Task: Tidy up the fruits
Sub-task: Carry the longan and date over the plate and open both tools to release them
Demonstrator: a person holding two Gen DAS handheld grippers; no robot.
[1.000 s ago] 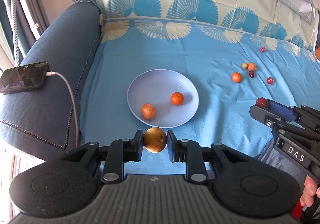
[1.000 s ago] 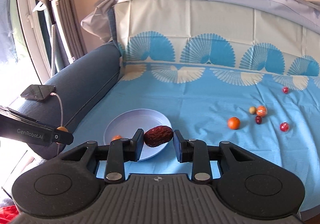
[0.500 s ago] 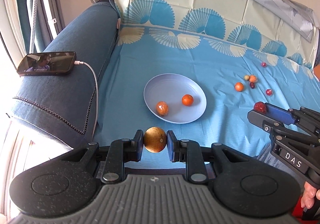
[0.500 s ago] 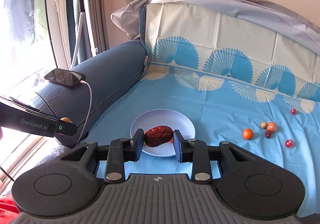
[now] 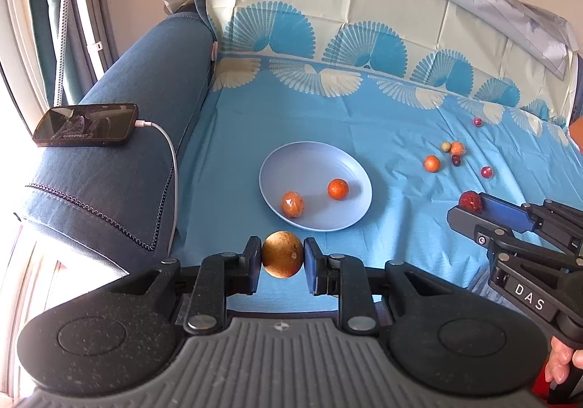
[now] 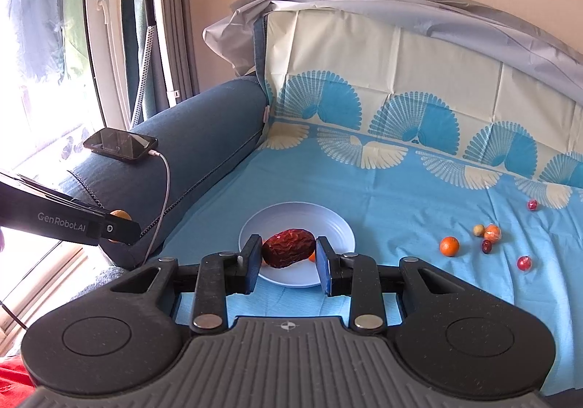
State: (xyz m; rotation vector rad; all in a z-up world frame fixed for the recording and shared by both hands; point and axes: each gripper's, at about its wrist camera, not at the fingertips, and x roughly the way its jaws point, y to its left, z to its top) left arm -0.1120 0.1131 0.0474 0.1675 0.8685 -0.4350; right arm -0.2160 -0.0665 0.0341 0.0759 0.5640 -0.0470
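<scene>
Between right gripper point(image 6: 289, 255) pads, wrinkled oval date point(image 6: 288, 248), smooth round plate point(image 6: 342, 225)

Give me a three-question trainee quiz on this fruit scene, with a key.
1. True or false: the plate holds two orange fruits.
2. What does the right gripper hold? A) red date B) phone C) cable
3. The left gripper is shut on a round ____ fruit.

Key: 1 true; 2 A; 3 brown
</scene>
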